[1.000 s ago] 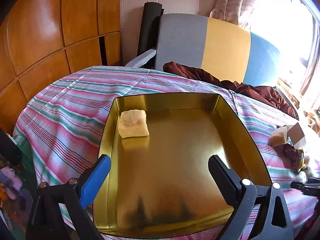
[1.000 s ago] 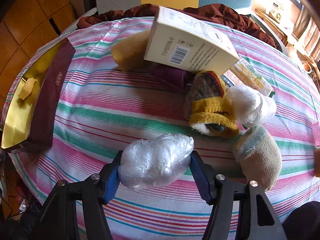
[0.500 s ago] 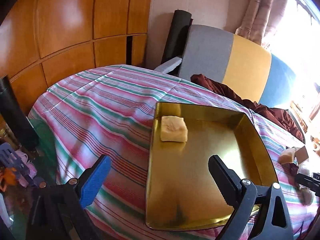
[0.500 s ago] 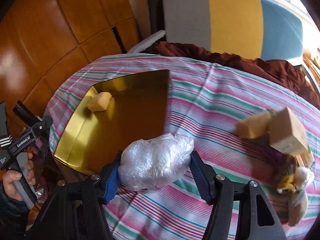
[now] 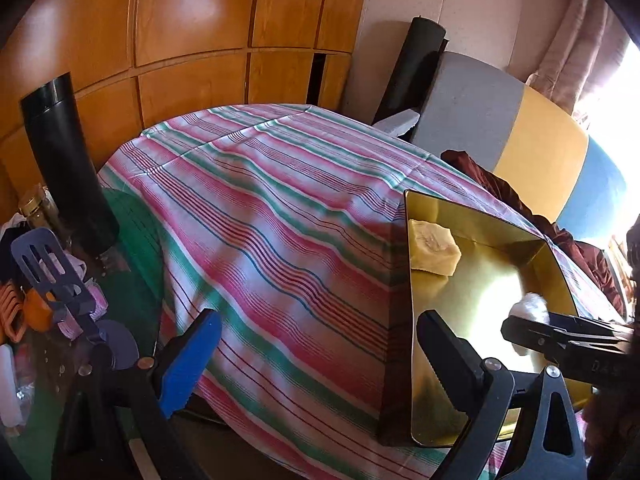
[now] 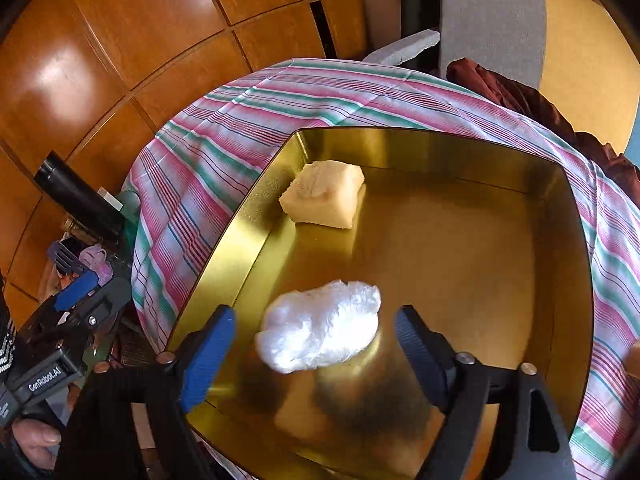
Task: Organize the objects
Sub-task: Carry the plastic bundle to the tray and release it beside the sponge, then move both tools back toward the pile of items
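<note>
Crinkled plastic bundle [image 6: 320,330] seemingly loose between opening right tongs [image 6: 316,354].

A striped tablecloth [image 5: 272,216] is spread before orange wooden panelling [image 5: 192,28], flanked by a black cylinder [image 5: 64,160], a purple slotted spatula [image 5: 44,264], a grey, yellow and blue cushion [image 5: 516,136] and crumpled maroon fabric [image 6: 516,92].

One tray [image 6: 568,240], two items inside

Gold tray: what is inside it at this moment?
Inside the gold tray: a pale yellow block in the far corner and a crumpled plastic bag, free between the right gripper's opening jaws. The tray's near edge is hidden.
</note>
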The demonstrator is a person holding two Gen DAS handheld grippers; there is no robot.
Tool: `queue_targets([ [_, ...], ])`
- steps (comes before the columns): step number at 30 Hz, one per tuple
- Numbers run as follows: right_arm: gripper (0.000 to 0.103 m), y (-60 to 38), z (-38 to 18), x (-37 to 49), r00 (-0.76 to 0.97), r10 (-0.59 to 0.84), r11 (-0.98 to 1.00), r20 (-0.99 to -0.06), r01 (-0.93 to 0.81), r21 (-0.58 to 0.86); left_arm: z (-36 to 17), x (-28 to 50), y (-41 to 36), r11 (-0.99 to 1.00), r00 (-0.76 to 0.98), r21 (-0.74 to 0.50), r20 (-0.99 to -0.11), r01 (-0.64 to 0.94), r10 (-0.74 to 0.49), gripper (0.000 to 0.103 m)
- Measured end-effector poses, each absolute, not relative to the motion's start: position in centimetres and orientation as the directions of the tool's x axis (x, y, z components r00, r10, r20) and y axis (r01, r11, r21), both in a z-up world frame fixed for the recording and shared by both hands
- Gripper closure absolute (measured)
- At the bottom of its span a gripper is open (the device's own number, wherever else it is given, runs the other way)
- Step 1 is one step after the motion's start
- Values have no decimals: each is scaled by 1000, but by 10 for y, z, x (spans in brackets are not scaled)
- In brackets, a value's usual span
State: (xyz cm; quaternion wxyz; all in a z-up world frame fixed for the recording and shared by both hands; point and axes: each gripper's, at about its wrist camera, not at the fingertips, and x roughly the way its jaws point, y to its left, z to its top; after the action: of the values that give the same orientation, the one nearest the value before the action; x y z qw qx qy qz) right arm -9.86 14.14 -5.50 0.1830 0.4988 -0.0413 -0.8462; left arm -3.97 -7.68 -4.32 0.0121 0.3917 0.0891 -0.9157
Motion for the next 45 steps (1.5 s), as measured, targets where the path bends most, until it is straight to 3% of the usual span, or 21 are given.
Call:
queue_targets([
  [18,14,197,-32,-46,-573,-213,-976,-792,158,149,-36,-43,-45,-990,-693,-141,-714,1,101,4],
  [31,13,295,-10,-7,-663,0,-995,-748,-77,68,-19,-32,22,-984,-687,-78,-707,-162,170,4],
  [45,13,484,18,34,-687,184,-888,-703,-422,181,-13,-20,92,-940,-636,-79,-717,-331,285,2],
])
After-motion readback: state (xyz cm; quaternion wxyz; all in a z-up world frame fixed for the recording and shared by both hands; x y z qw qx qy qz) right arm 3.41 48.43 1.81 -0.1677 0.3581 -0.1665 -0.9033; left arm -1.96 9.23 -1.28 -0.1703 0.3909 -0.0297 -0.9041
